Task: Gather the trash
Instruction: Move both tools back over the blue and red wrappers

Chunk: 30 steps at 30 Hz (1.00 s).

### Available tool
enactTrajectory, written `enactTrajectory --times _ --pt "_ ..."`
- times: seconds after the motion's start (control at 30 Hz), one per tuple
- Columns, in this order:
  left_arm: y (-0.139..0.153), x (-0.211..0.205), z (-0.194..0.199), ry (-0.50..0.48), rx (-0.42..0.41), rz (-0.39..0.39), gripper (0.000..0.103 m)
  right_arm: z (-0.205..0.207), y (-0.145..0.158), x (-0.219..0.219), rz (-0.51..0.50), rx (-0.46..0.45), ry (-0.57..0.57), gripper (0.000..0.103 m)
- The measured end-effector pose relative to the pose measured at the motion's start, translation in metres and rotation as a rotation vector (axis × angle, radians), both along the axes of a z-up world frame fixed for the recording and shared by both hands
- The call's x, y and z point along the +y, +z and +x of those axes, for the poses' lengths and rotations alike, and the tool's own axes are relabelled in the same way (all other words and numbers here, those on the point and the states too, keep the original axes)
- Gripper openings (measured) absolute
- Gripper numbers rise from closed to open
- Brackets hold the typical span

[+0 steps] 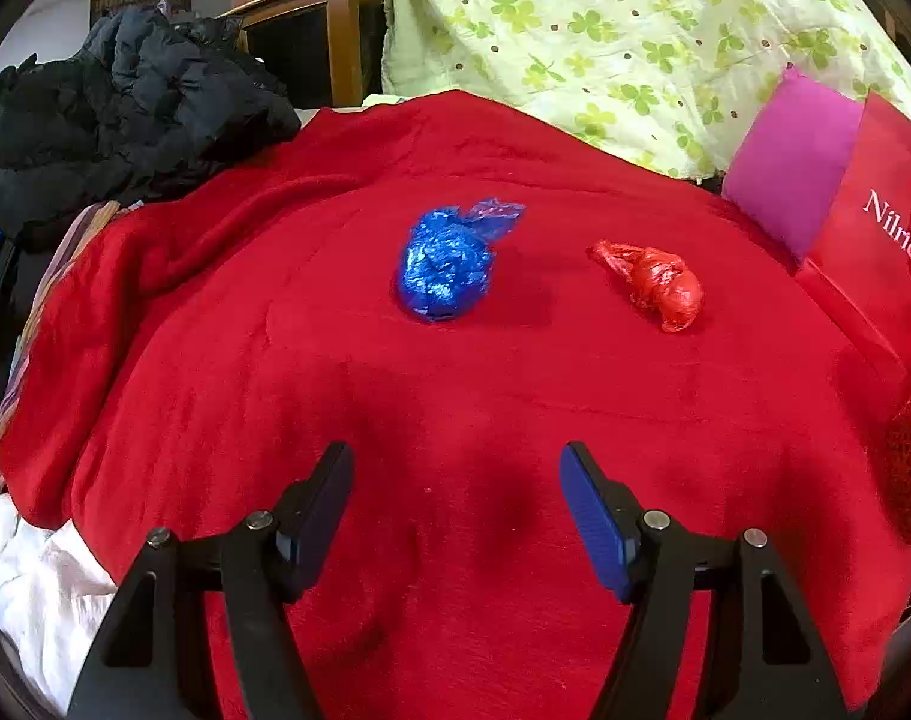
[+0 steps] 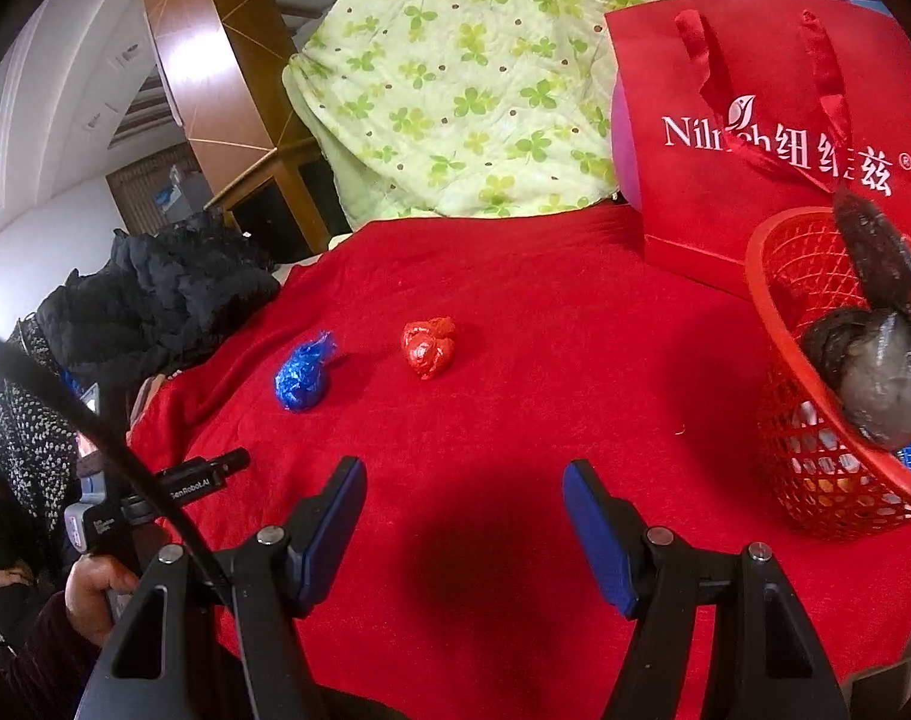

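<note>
Left wrist view, item list. Left tool (image 1: 457,501): black two-finger frame with blue pads, jaws standing apart, nothing between them, hovering above the red fleece blanket (image 1: 227,360) that covers the bed.

1. Crumpled blue plastic bag wad (image 1: 443,264), knotted, lying loose on the blanket ahead of the left tool, well apart from its pads. Likely that tool's target, since it sits nearly on its centre line.
2. Crumpled red plastic bag wad (image 1: 665,285), twisted tail to one side, near the blue wad but not touching it.
3. Red glossy paper gift bag with white lettering (image 1: 875,240), upright at the blanket's right edge, a pink cushion (image 1: 791,162) behind it.
4. Black puffy jacket (image 1: 113,114), heaped at far left.
5. Green clover-print quilt (image 1: 635,36), piled behind.

Right wrist view. Right tool (image 2: 464,516): same make, jaws likewise apart and empty, above the blanket.

6. Red plastic lattice basket (image 2: 815,450), tilted toward the camera at right, already holding a grey-black plastic bag bundle (image 2: 881,372); judged to be the collection bin, placed within the right arm's reach.
7. Hand (image 2: 95,594) at lower left gripping the other handle.

Status, as judged: two wads uncollected; both tools ready for a grasp.
</note>
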State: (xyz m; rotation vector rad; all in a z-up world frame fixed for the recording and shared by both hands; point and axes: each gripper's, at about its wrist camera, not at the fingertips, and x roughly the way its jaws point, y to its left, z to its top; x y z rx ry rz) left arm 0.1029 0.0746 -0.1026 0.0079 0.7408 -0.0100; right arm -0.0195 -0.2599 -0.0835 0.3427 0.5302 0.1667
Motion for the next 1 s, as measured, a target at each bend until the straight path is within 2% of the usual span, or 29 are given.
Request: enactTrajectory --times 0.43,1.0 --pt "-0.005 0.004 0.011 0.009 0.008 0.012 0.071 0.029 -0.009 0.015 0.022 0.038 0.039 0.072" --pt "-0.027 0.01 0.042 0.027 0.062 0.035 0.071 0.091 -0.036 0.044 0.062 0.115 0.113 0.072"
